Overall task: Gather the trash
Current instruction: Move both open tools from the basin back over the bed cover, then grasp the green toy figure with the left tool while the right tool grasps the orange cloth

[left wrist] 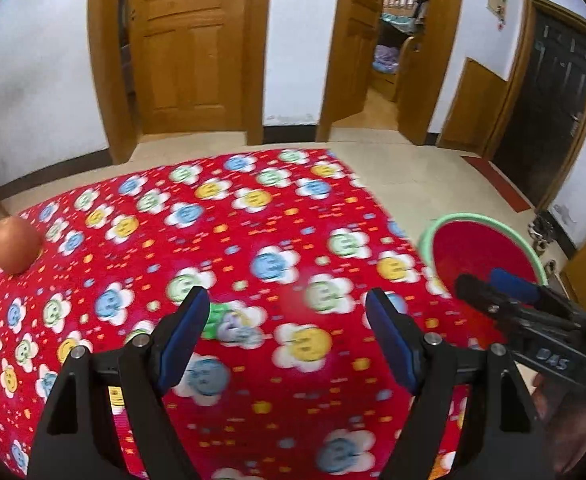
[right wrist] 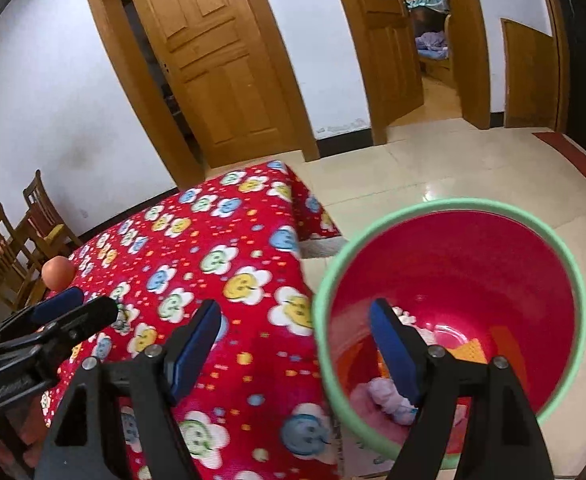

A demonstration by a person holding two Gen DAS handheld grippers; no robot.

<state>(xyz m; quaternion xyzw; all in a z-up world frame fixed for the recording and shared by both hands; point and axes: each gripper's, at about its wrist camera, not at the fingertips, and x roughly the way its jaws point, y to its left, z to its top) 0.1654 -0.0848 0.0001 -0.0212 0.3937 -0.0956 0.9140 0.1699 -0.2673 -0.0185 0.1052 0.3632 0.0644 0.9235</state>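
Observation:
A crumpled green and white wrapper (left wrist: pixel 229 322) lies on the red flowered tablecloth (left wrist: pixel 253 240), just ahead of my left gripper (left wrist: pixel 289 312), which is open and empty above the table. My right gripper (right wrist: pixel 293 322) is open and empty, held over the table's right edge beside the red bin with a green rim (right wrist: pixel 453 300). The bin stands on the floor and holds crumpled paper and wrappers (right wrist: pixel 389 398). The bin also shows in the left wrist view (left wrist: pixel 485 248), with the right gripper (left wrist: pixel 493 284) in front of it. The left gripper (right wrist: pixel 77 304) shows at the left of the right wrist view.
An orange-red apple (left wrist: pixel 13 250) sits at the table's far left edge, also in the right wrist view (right wrist: pixel 57 272). Wooden chairs (right wrist: pixel 9 256) stand left of the table. Wooden doors (left wrist: pixel 189 44) and tiled floor (left wrist: pixel 433 176) lie beyond.

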